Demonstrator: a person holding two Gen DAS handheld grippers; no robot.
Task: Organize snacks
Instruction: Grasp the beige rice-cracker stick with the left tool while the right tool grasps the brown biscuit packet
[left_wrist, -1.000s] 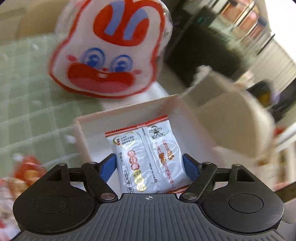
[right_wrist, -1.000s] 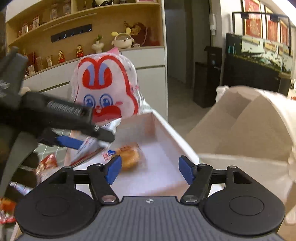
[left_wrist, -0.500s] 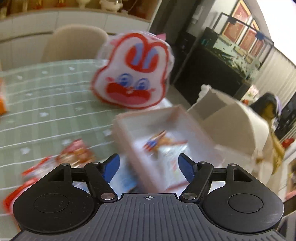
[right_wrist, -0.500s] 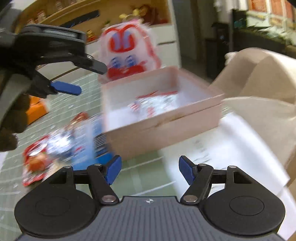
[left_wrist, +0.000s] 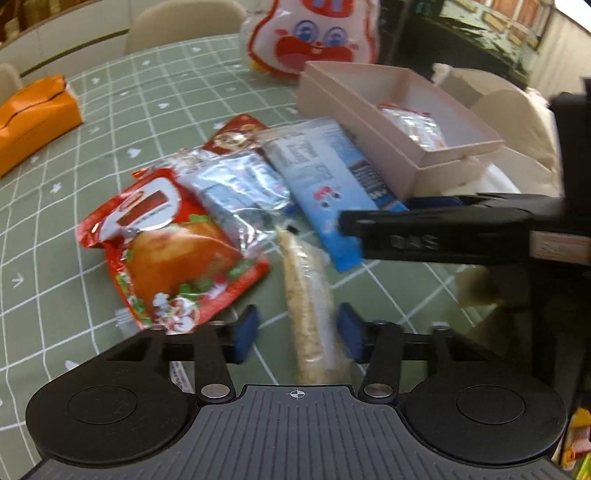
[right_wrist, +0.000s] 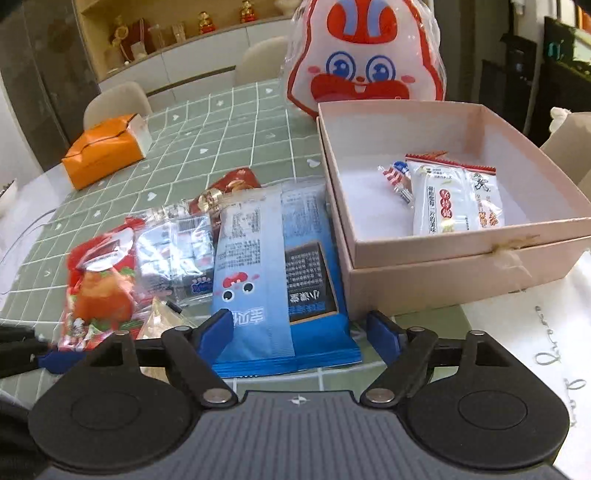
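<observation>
A pink box (right_wrist: 461, 254) (left_wrist: 354, 122) holds a white snack packet (right_wrist: 454, 199) and a small candy (right_wrist: 397, 177). Left of it on the green checked cloth lie a blue packet (right_wrist: 273, 266) (left_wrist: 325, 173), a silver packet (left_wrist: 240, 188) (right_wrist: 173, 251), a red packet (left_wrist: 173, 254) (right_wrist: 99, 284) and a pale cracker packet (left_wrist: 308, 295). My left gripper (left_wrist: 297, 330) is open, its fingers on either side of the cracker packet. My right gripper (right_wrist: 300, 328) is open, its fingers astride the blue packet's near end.
A big rabbit-face bag (right_wrist: 365, 55) (left_wrist: 314, 33) stands behind the box. An orange tissue box (right_wrist: 107, 147) (left_wrist: 33, 118) sits far left. A white sheet of paper (right_wrist: 535, 339) lies right of the box. Chairs stand beyond the table. The right gripper's finger (left_wrist: 443, 229) crosses the left wrist view.
My left gripper let the white packet go into the box, then swung back and down over the cracker packet. My right gripper pulled back from the box and lowered over the blue packet.
</observation>
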